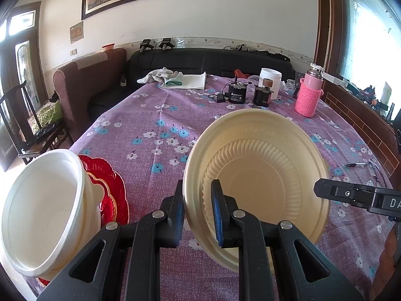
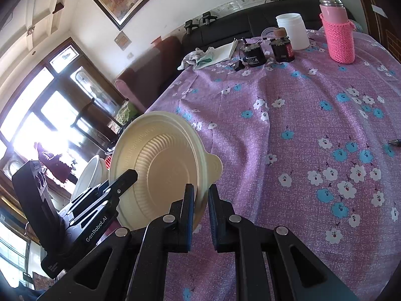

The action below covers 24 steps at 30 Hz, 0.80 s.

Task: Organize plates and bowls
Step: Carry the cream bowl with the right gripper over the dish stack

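cream plastic, ribbed on the inside, makes up the round shallow bowl (image 1: 258,183) held up on edge above the desk (image 1: 160,115), which is covered by a purple cloth printed with white and blue flowers. the left gripper (image 1: 198,213) has its jaws closed onto the bowl's rim, one blue-padded finger outside the wall and one inside, with the bowl's hollow facing the right of the jaws. the right gripper (image 2: 200,213) sits at the opposite rim; its jaws are narrowly parted with the rim edge running between them, and i cannot tell whether they press on it. in the left wrist view the tip of that right gripper (image 1: 351,195) shows to the right of the bowl.

to the left of the left jaws, a white plastic bowl (image 1: 42,210) with a small tab handle leans tilted over a red scalloped glass plate (image 1: 112,185), both near the desk's edge. far ahead of the jaws stand a pink flask in a pink knitted sleeve (image 1: 308,95), a white plastic jar (image 1: 272,80), two small black cylindrical devices (image 1: 238,92), and a folded white cloth (image 1: 185,80). a pen (image 1: 356,164) lies to the right of the bowl. beyond the desk are a black sofa (image 1: 200,60) and a brown armchair (image 1: 87,80).
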Available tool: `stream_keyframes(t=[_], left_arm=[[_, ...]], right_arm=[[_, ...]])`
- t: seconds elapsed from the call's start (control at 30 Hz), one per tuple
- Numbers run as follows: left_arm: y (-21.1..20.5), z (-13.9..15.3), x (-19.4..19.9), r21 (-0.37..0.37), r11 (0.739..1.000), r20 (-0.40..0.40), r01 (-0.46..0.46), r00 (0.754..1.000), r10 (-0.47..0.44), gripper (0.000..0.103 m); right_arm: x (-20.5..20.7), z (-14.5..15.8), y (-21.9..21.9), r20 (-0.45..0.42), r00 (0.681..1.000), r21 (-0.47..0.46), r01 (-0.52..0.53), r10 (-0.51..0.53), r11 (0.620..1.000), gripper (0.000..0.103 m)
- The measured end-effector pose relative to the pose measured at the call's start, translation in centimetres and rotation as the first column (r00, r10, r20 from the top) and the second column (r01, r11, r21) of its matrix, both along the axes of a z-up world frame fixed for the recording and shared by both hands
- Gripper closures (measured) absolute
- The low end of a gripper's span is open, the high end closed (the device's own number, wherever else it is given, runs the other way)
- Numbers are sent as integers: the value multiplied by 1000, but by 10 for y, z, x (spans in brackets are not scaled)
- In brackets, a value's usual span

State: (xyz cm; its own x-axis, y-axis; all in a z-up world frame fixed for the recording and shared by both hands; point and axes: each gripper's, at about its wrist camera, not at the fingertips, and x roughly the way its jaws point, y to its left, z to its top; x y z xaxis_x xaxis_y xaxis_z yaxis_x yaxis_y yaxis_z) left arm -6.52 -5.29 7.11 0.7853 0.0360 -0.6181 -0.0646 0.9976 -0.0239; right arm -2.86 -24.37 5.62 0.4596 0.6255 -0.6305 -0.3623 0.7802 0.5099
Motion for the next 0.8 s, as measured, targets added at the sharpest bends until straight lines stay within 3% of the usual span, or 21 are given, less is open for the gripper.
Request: stream_keyframes(t=[0.8], left_arm=[[4, 18, -18, -6, 1000, 65, -5, 998, 6, 85]], right_arm=[[-11, 15, 5, 37, 999, 4, -2, 2, 1000, 90]])
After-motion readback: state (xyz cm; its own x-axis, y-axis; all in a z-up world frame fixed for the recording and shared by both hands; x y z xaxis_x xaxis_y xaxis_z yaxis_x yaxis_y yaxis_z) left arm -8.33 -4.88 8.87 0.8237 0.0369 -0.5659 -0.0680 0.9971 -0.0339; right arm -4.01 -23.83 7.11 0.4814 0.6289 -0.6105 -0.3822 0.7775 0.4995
